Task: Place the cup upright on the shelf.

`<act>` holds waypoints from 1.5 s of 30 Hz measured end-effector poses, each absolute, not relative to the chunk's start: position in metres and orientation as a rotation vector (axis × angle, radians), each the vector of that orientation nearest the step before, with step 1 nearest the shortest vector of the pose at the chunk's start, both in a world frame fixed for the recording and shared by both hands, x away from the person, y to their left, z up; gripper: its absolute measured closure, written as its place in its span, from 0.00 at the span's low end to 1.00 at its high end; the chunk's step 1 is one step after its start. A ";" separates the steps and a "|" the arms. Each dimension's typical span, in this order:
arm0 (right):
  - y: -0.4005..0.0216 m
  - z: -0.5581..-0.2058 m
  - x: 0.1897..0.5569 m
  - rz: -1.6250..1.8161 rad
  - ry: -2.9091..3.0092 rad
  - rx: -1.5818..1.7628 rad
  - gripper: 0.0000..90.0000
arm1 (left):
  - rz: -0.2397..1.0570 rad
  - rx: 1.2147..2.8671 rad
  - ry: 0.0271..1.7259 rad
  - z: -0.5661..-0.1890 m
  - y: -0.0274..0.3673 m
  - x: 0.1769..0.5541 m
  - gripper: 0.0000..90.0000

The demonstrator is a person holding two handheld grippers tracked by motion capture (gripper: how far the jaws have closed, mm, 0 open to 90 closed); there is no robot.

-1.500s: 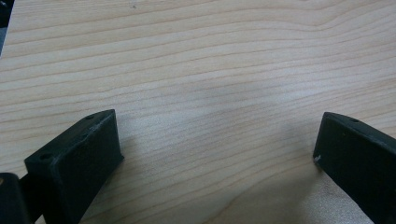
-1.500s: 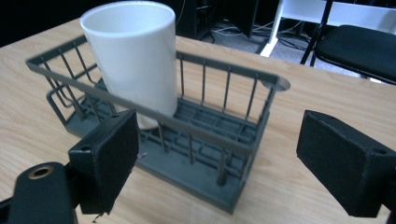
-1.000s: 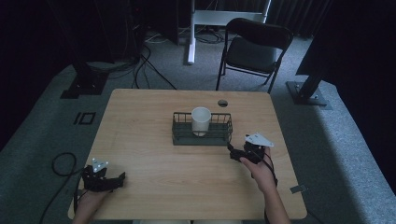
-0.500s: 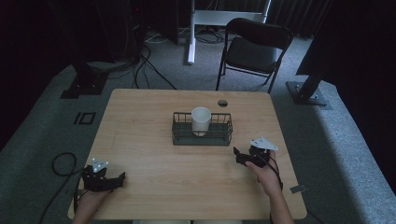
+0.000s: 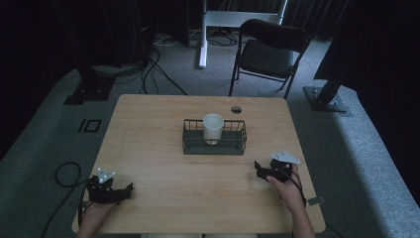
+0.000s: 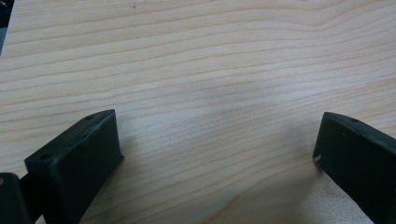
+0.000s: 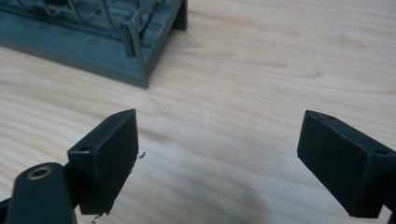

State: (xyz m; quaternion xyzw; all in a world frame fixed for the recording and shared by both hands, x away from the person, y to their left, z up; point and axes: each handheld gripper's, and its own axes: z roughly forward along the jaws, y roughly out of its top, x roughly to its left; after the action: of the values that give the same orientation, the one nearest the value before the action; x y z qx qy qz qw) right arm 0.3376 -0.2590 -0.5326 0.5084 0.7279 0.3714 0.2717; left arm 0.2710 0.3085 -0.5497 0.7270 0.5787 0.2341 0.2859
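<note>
White cup [image 5: 213, 128] stands upright inside the wire basket [image 5: 214, 148] at table centre. Right gripper [image 5: 259, 170], at the basket's 4 o'clock, and left gripper [image 5: 125, 191], at 7 o'clock, rest empty with jaws spread, apparently parked clear.

Light wooden table [image 5: 163, 134], visible grain, rounded corners, standing on grey carpet. Small round cable hole [image 5: 236, 109] near its far edge. Dark wire basket [image 5: 214, 145] sits directly on the tabletop, roughly centre, slightly toward the far side; a white cup [image 5: 213, 128] stands upright inside it. The basket's corner and solid base also show in the right gripper view [image 7: 140, 70], flat on the wood. Left gripper view shows bare wood grain.
</note>
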 end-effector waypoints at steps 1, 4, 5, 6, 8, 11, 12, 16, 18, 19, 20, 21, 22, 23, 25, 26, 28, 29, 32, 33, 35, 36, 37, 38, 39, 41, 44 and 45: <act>-0.260 -0.534 0.337 0.995 1.963 1.372 0.14 | 0.626 1.943 1.547 -0.550 0.308 0.271 0.01; -0.264 -0.537 0.334 0.979 1.971 1.383 0.14 | 0.626 1.943 1.547 -0.550 0.308 0.271 0.01; -0.266 -0.539 0.333 0.971 1.974 1.392 0.14 | 0.626 1.943 1.547 -0.550 0.308 0.271 0.01; -0.267 -0.539 0.333 0.968 1.974 1.398 0.14 | 0.626 1.943 1.547 -0.550 0.308 0.271 0.01; -0.271 -0.540 0.331 0.966 1.974 1.409 0.14 | 0.626 1.943 1.547 -0.550 0.308 0.271 0.01; -0.275 -0.542 0.329 0.954 1.981 1.420 0.14 | 0.626 1.943 1.547 -0.550 0.308 0.271 0.01; -0.276 -0.543 0.328 0.950 1.981 1.422 0.14 | 0.626 1.943 1.547 -0.550 0.308 0.271 0.01; -0.282 -0.545 0.325 0.936 1.993 1.438 0.14 | 0.626 1.943 1.547 -0.550 0.308 0.271 0.01; -0.285 -0.546 0.323 0.928 1.999 1.455 0.14 | 0.626 1.943 1.547 -0.550 0.308 0.271 0.01; -0.286 -0.546 0.323 0.924 2.005 1.462 0.14 | 0.626 1.943 1.547 -0.550 0.308 0.271 0.01; -0.288 -0.547 0.322 0.916 2.008 1.467 0.14 | 0.626 1.943 1.547 -0.550 0.308 0.271 0.01; -0.289 -0.548 0.320 0.910 2.000 1.479 0.14 | 0.626 1.943 1.547 -0.550 0.308 0.271 0.01; -0.290 -0.549 0.319 0.916 1.992 1.497 0.13 | 0.626 1.943 1.547 -0.550 0.308 0.271 0.01; -0.292 -0.550 0.318 0.928 1.980 1.526 0.13 | 0.626 1.943 1.547 -0.550 0.308 0.271 0.01; -0.294 -0.551 0.316 0.908 1.980 1.532 0.13 | 0.626 1.943 1.547 -0.550 0.308 0.271 0.01; -0.295 -0.551 0.316 0.898 1.976 1.526 0.13 | 0.626 1.943 1.547 -0.550 0.308 0.271 0.01; -0.296 -0.551 0.314 0.891 1.971 1.526 0.13 | 0.626 1.943 1.547 -0.550 0.308 0.271 0.01; -0.297 -0.551 0.313 0.903 1.966 1.536 0.13 | 0.626 1.943 1.547 -0.550 0.308 0.271 0.01; -0.299 -0.552 0.310 0.886 1.965 1.551 0.13 | 0.626 1.943 1.547 -0.550 0.308 0.271 0.01; -0.299 -0.552 0.309 0.877 1.965 1.549 0.13 | 0.626 1.943 1.547 -0.550 0.308 0.271 0.01; -0.302 -0.552 0.305 0.853 1.964 1.568 0.13 | 0.626 1.943 1.547 -0.550 0.308 0.271 0.01; -0.302 -0.552 0.304 0.852 1.961 1.571 0.13 | 0.626 1.943 1.547 -0.550 0.308 0.271 0.01; -0.303 -0.552 0.302 0.851 1.957 1.574 0.13 | 0.626 1.943 1.547 -0.550 0.309 0.271 0.01; -0.303 -0.552 0.301 0.849 1.956 1.573 0.13 | 0.626 1.943 1.547 -0.550 0.308 0.271 0.01; -0.303 -0.552 0.299 0.847 1.952 1.576 0.13 | 0.626 1.943 1.547 -0.550 0.308 0.271 0.01; -0.302 -0.552 0.296 0.842 1.943 1.585 0.14 | 0.626 1.944 1.547 -0.550 0.308 0.271 0.01; -0.302 -0.553 0.295 0.840 1.935 1.596 0.14 | 0.626 1.944 1.547 -0.550 0.308 0.271 0.01; -0.302 -0.553 0.295 0.840 1.934 1.597 0.14 | 0.626 1.943 1.547 -0.550 0.308 0.271 0.01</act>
State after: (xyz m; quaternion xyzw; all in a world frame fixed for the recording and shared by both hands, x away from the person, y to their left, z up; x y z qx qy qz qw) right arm 0.2951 -0.3017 -0.5525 0.5853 0.7087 0.3078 0.2459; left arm 0.2710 0.3084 -0.5497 0.7269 0.5788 0.2342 0.2859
